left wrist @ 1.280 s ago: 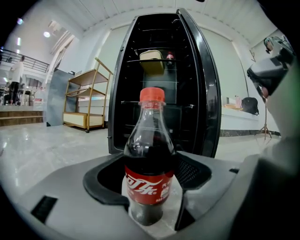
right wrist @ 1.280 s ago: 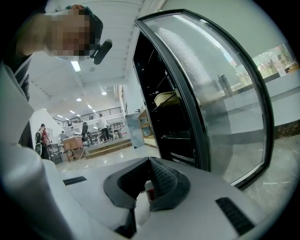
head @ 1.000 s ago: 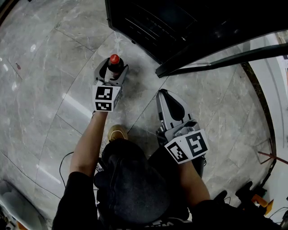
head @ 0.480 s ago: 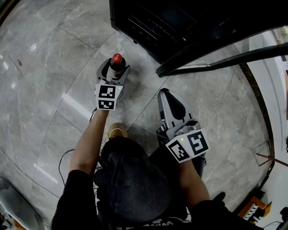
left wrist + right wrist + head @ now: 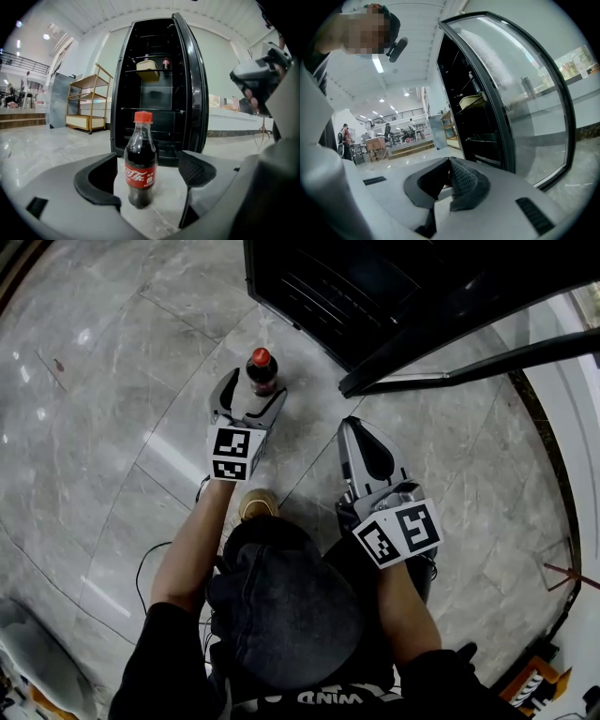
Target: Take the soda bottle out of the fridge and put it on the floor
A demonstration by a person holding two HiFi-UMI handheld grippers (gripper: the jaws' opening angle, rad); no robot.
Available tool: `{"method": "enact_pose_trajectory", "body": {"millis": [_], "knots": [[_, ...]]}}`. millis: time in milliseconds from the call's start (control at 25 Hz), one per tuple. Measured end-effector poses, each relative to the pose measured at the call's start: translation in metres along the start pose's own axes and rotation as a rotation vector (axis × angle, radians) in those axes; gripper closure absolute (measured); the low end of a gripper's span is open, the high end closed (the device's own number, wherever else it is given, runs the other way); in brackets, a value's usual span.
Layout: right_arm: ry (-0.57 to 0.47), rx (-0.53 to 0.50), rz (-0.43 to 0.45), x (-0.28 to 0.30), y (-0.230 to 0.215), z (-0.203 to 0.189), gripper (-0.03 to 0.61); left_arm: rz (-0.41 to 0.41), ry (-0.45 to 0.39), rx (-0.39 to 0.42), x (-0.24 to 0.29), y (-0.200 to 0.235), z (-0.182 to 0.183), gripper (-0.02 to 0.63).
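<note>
Bottle stands upright on the floor between the left gripper's jaws, which have just been opening and clear it; right gripper, closed, sits farther off.

Soda bottle (red cap, dark contents) upright on the grey marble floor, just in front of the open black fridge. Left gripper low behind it, its jaws just now opening, spread to either side of the bottle and clear of it. Right gripper off to the right, jaws together, near the foot of the glass fridge door; a tan shoe on the floor between the two forearms.
</note>
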State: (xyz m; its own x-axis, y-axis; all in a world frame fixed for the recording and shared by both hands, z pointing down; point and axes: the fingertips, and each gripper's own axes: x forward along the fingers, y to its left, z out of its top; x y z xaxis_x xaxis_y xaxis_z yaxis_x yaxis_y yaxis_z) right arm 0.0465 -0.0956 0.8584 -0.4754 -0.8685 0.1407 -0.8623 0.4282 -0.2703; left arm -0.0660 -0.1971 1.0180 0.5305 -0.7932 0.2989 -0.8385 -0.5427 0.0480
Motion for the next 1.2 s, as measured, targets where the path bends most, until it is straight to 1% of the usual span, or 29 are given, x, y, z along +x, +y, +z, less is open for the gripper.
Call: {"method": "enact_pose_trajectory", "body": {"millis": [160,400,480,520,560,640,760,840,880,1040,1200], "knots": [[0.014,-0.013,-0.001,0.001,-0.001,-0.004,0.555,0.014,-0.014,-0.047,-0.026,0.002,0.013,0.218],[0.031,-0.024,0.02,0.002,0.003,-0.009,0.555,0.038,-0.017,-0.037,-0.051,0.005,0.028,0.219],[0.027,-0.032,0.026,0.002,0.005,-0.006,0.555,0.023,-0.028,-0.03,-0.056,0.001,0.038,0.221],[0.026,-0.035,0.025,0.002,0.005,-0.004,0.555,0.012,-0.035,-0.028,-0.059,-0.001,0.044,0.233],[0.024,-0.039,0.023,0.002,0.004,-0.001,0.555,0.005,-0.043,-0.027,-0.061,-0.003,0.05,0.275],[0.018,-0.04,0.018,0.001,0.002,0.006,0.555,-0.006,-0.052,-0.031,-0.066,-0.007,0.061,0.382],[0.01,-0.035,0.004,-0.002,-0.003,0.013,0.555,-0.029,-0.05,-0.053,-0.072,-0.013,0.073,0.489],[0.011,-0.03,-0.004,-0.004,-0.006,0.014,0.555,-0.037,-0.062,-0.05,-0.075,-0.015,0.079,0.575],[0.014,-0.026,-0.009,-0.004,-0.008,0.014,0.555,-0.041,-0.064,-0.05,-0.076,-0.016,0.081,0.606],[0.021,-0.025,-0.024,-0.004,-0.014,0.017,0.555,-0.074,-0.068,-0.055,-0.08,-0.02,0.092,0.606],[0.028,-0.028,-0.028,-0.002,-0.011,0.037,0.555,-0.091,-0.055,-0.034,-0.083,-0.022,0.112,0.607]]}}
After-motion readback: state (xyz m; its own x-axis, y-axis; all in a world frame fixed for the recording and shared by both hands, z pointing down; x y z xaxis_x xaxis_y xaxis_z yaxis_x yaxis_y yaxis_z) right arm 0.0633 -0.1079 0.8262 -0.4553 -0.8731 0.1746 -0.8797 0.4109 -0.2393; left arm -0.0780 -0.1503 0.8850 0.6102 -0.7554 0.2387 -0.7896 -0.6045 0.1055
